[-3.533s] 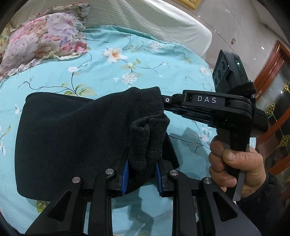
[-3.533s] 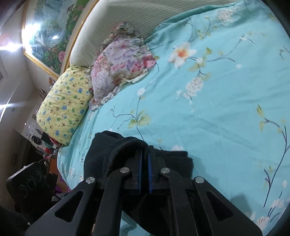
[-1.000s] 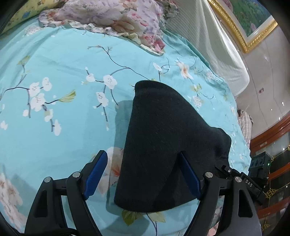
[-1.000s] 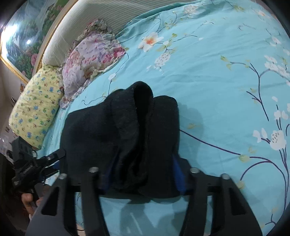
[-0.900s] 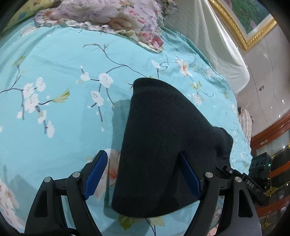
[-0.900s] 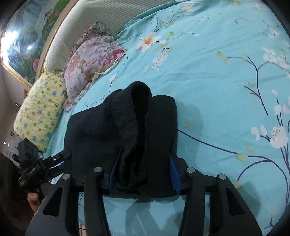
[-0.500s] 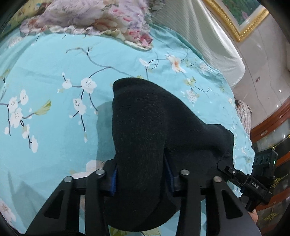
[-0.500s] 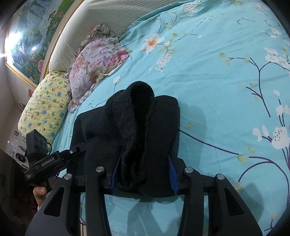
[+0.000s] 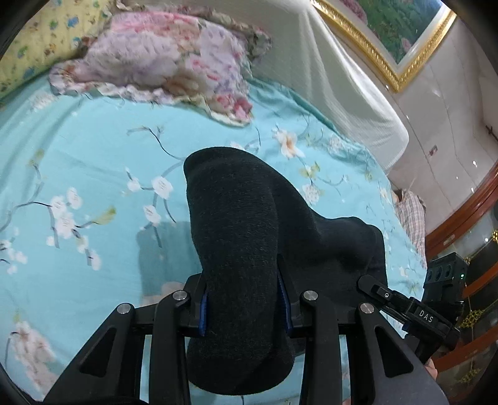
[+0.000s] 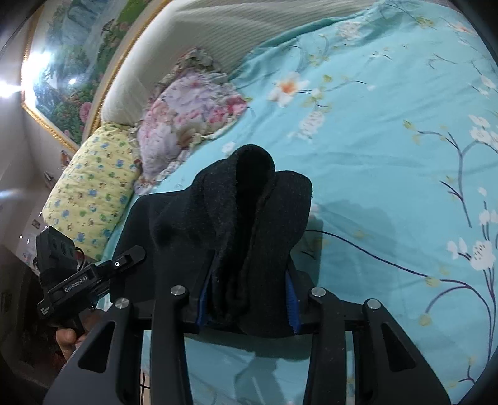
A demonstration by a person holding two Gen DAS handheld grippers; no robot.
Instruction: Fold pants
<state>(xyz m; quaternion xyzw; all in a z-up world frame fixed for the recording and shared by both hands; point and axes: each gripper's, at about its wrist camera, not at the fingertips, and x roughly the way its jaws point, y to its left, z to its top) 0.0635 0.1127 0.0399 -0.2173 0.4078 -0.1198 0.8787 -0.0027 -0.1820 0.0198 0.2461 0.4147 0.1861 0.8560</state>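
The black knit pants (image 9: 246, 224) are folded into a thick bundle and held a little above the turquoise floral bedsheet (image 9: 77, 162). My left gripper (image 9: 244, 305) is shut on one end of the bundle. My right gripper (image 10: 249, 305) is shut on the other end of the pants (image 10: 249, 218), where the layers bunch up between the blue pads. The right gripper also shows at the lower right of the left wrist view (image 9: 414, 308), and the left gripper shows at the lower left of the right wrist view (image 10: 90, 277).
A pink floral pillow (image 9: 168, 59) and a yellow patterned pillow (image 10: 87, 193) lie at the head of the bed by the cream headboard (image 10: 249, 28). A plaid cloth (image 9: 409, 208) lies at the bed's far edge. Wooden furniture (image 9: 460, 227) stands beyond.
Both grippers were open around the pants a second ago and have closed on the two ends. The bundle has since risen off the sheet, bunching between the pads.
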